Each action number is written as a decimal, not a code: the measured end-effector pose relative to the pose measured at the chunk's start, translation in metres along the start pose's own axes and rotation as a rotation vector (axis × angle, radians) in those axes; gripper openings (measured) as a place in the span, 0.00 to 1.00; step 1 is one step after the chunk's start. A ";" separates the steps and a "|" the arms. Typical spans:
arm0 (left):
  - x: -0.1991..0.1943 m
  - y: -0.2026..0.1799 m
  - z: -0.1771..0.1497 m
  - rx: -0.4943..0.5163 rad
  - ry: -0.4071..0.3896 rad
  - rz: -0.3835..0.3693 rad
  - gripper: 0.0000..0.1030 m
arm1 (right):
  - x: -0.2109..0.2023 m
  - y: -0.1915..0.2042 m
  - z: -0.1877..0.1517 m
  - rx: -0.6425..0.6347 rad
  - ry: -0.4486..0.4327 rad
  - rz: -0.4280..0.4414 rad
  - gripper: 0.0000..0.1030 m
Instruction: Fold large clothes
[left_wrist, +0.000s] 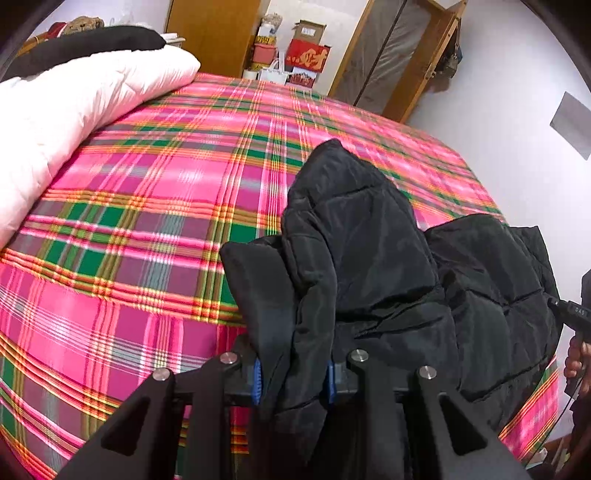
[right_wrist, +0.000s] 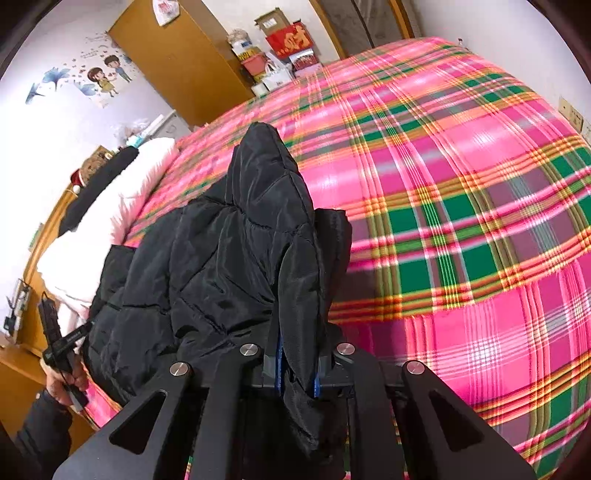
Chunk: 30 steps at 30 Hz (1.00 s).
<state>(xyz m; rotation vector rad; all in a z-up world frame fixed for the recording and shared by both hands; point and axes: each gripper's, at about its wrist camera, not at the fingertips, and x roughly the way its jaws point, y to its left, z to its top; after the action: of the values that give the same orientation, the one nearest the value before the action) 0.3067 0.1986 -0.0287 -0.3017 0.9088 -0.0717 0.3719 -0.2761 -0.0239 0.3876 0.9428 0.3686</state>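
Observation:
A black quilted padded jacket (left_wrist: 369, 240) is lifted off the pink plaid bed sheet (left_wrist: 147, 221). My left gripper (left_wrist: 295, 380) is shut on a thick fold of its edge, the cloth bunched between the blue pads. In the right wrist view the same jacket (right_wrist: 221, 251) hangs to the left, and my right gripper (right_wrist: 297, 373) is shut on a thinner fold of its edge. The jacket's far part still rests on the plaid sheet (right_wrist: 461, 184). Fingertips of both grippers are hidden by the cloth.
A white quilt (left_wrist: 74, 110) with a dark garment (left_wrist: 92, 44) on top lies at the bed's left. Boxes and bags (left_wrist: 295, 55) and a wooden wardrobe (left_wrist: 214, 33) stand beyond the bed. A hand (right_wrist: 62, 380) holds the other gripper's handle at lower left.

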 end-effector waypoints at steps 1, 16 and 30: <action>-0.007 -0.002 0.004 0.004 -0.011 0.001 0.24 | -0.004 0.004 0.002 -0.006 -0.003 0.002 0.08; -0.002 0.024 0.003 -0.013 0.021 0.049 0.25 | 0.043 0.020 0.003 -0.033 0.100 -0.074 0.19; 0.039 0.074 -0.052 -0.107 0.017 0.023 0.28 | 0.111 -0.047 -0.025 0.083 0.151 0.082 0.69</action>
<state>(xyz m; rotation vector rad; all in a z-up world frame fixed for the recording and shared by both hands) 0.2848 0.2497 -0.1097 -0.3903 0.9343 -0.0049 0.4170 -0.2612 -0.1372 0.4797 1.0943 0.4390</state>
